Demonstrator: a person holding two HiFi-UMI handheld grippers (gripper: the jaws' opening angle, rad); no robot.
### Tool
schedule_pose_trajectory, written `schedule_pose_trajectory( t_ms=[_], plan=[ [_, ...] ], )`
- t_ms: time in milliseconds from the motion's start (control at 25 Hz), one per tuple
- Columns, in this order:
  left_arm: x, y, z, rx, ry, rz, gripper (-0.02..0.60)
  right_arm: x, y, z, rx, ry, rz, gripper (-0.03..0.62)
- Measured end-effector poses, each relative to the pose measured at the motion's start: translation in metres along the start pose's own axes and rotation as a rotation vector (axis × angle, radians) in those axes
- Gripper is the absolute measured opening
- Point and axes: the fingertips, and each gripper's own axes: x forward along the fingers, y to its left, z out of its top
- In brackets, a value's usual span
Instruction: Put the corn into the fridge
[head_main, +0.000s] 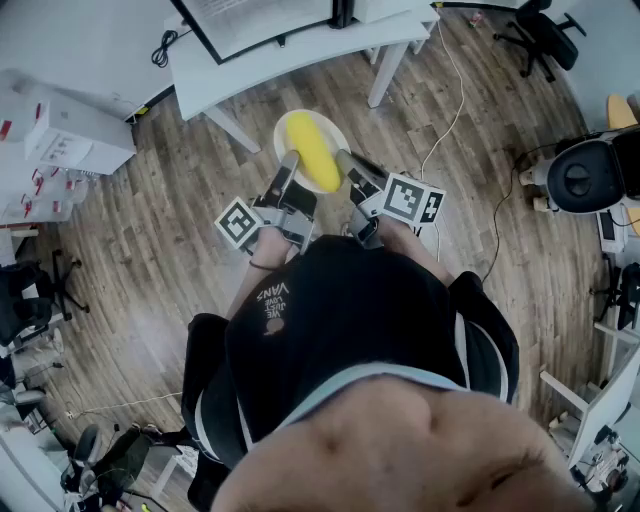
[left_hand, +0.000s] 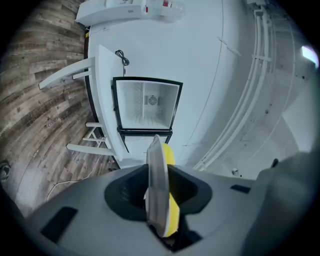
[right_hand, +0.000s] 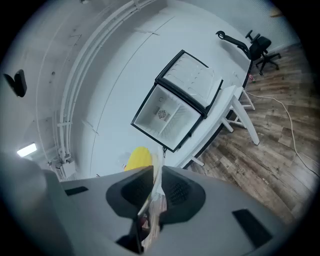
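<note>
Corn (head_main: 313, 150) is carried on a plate (head_main: 281, 138); the rim is clamped by left gripper (head_main: 289, 162) and right gripper (head_main: 344, 158); the fridge (left_hand: 145, 105) is seen open.

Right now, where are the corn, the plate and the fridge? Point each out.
corn (head_main: 313, 150), head view, middle of the yellow cob.
plate (left_hand: 157, 185), left gripper view, its grey underside seen nearly edge-on between the jaws.
fridge (left_hand: 145, 102), left gripper view, back wall of the open, white inside.
</note>
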Motion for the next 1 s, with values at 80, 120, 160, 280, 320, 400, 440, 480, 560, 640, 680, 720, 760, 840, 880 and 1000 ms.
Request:
schedule_pose_trajectory(
  t_ms=[80, 120, 160, 280, 320, 400, 440, 480, 560, 640, 680, 720, 760, 840, 880, 1000],
  plan=[
    [0.0, -0.001, 0.001, 0.001, 0.0, -0.002, 0.099, 0.0, 0.0, 0.0, -0.002, 0.0, 0.001, 0.054],
    [0.0, -0.001, 0.001, 0.001, 0.001, -0.002, 0.098, 0.0, 0.001, 0.0, -0.001, -0.001, 0.001, 0.054],
    [0.0, -0.002, 0.001, 0.0, 0.002, -0.003, 0.098, 0.0, 0.001, -0.001, 0.0, -0.003, 0.002, 0.054],
    [-0.002, -0.002, 0.001, 0.0, 0.002, -0.007, 0.098, 0.0, 0.002, -0.004, -0.001, -0.007, 0.003, 0.057],
    [-0.004, -0.002, 0.002, 0.001, 0.002, -0.008, 0.098, 0.001, 0.003, -0.006, -0.006, -0.006, 0.002, 0.058],
    [-0.009, -0.002, 0.005, 0.002, 0.001, -0.01, 0.097, 0.003, 0.005, -0.011, -0.011, -0.005, 0.001, 0.063],
    [-0.011, -0.003, 0.006, 0.0, 0.001, -0.012, 0.097, 0.003, 0.006, -0.014, -0.01, -0.005, 0.0, 0.063],
    [-0.013, -0.003, 0.007, -0.003, 0.002, -0.013, 0.097, 0.004, 0.007, -0.016, -0.009, -0.006, -0.001, 0.063],
    [-0.016, -0.003, 0.008, -0.005, 0.005, -0.016, 0.097, 0.004, 0.009, -0.019, -0.008, -0.007, -0.004, 0.063],
    [-0.019, -0.003, 0.009, -0.008, 0.007, -0.019, 0.097, 0.004, 0.01, -0.021, -0.007, -0.012, -0.006, 0.063],
    [-0.02, -0.003, 0.009, -0.01, 0.007, -0.02, 0.097, 0.004, 0.011, -0.022, -0.007, -0.015, -0.006, 0.063],
    [-0.022, -0.004, 0.01, -0.011, 0.009, -0.02, 0.097, 0.004, 0.012, -0.024, -0.006, -0.018, -0.006, 0.063],
    [-0.024, -0.004, 0.011, -0.01, 0.011, -0.021, 0.097, 0.005, 0.014, -0.026, -0.006, -0.021, -0.006, 0.063],
    [-0.028, -0.005, 0.014, -0.006, 0.018, -0.025, 0.097, 0.007, 0.017, -0.03, -0.007, -0.028, -0.006, 0.063],
    [-0.03, -0.006, 0.016, -0.004, 0.022, -0.027, 0.097, 0.008, 0.019, -0.032, -0.009, -0.032, -0.006, 0.063],
    [-0.036, -0.006, 0.021, -0.003, 0.03, -0.033, 0.097, 0.01, 0.023, -0.037, -0.015, -0.041, -0.006, 0.063]
  ],
)
